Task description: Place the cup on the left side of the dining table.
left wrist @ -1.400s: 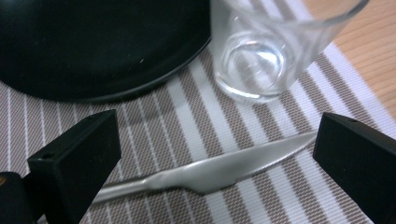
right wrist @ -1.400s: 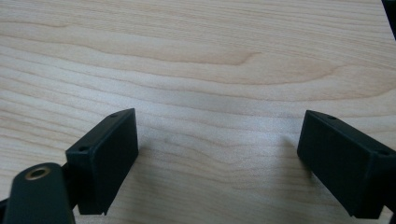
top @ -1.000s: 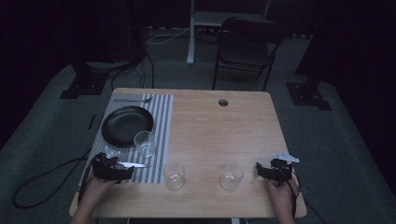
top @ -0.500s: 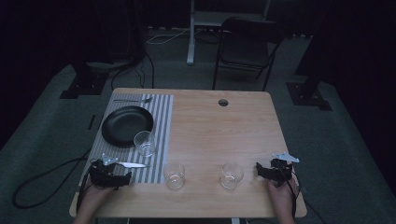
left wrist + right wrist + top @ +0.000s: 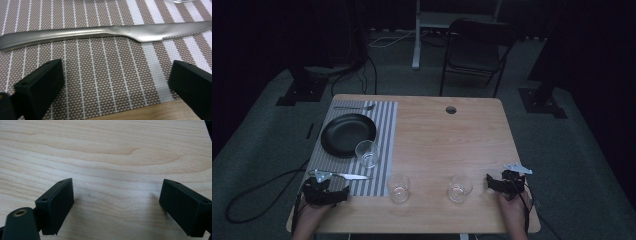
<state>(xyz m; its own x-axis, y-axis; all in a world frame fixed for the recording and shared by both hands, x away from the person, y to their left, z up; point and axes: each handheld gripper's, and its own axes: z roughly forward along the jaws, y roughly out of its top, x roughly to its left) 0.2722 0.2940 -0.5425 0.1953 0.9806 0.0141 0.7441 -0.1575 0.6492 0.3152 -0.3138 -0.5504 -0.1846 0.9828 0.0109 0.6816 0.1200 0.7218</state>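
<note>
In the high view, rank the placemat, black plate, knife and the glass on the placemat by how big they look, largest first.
1. Placemat, clearly the largest.
2. Black plate.
3. Knife: nearly as long as the plate is wide, but far thinner.
4. Glass, smallest in length; against the thin knife, its area is too close to call.

The room is dim, its edges lost in darkness. A light wooden worktop (image 5: 452, 145) stands on grey carpet (image 5: 572, 150), with a black folding chair (image 5: 474, 50) and a white post (image 5: 416, 35) behind it. Black cables (image 5: 257, 195) trail across the floor at left.
</note>
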